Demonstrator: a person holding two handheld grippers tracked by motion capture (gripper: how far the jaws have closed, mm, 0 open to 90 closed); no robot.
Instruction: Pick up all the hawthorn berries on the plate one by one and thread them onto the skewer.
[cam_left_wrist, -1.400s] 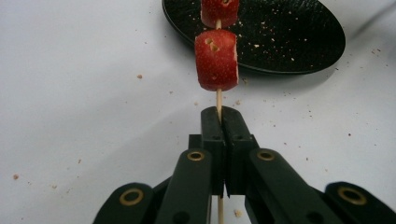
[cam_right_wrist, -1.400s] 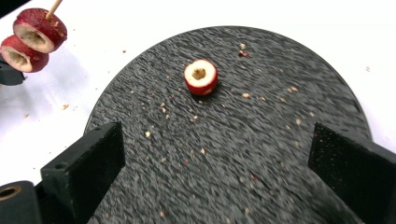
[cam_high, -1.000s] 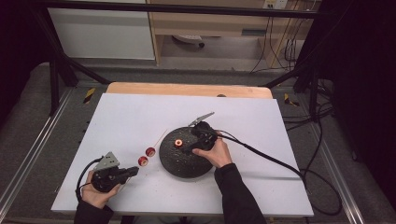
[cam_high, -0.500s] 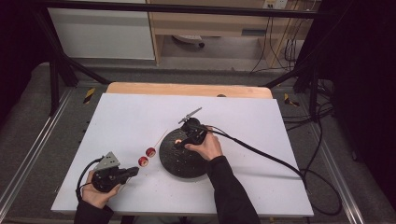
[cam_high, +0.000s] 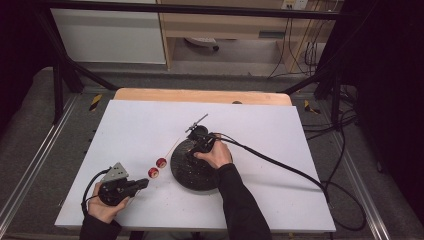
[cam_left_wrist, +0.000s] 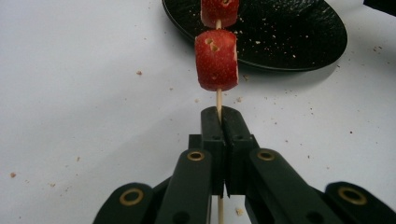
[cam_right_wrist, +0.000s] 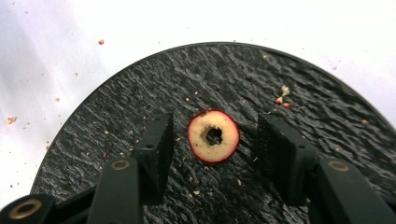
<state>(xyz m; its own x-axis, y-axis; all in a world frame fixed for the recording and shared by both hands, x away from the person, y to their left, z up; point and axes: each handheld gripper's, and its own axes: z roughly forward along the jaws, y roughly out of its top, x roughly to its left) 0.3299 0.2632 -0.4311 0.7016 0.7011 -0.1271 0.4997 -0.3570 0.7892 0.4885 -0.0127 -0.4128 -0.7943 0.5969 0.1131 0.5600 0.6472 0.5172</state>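
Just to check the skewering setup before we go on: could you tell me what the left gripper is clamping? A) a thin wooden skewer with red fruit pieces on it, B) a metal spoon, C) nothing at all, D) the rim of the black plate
A: in the left gripper view the left gripper has its jaws shut on the wooden skewer, which carries red fruit pieces toward the black plate.

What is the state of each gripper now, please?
Left gripper: shut on the skewer, which carries two red fruit pieces.
Right gripper: open, jaws just closing around the fruit slice on the plate, not touching it.
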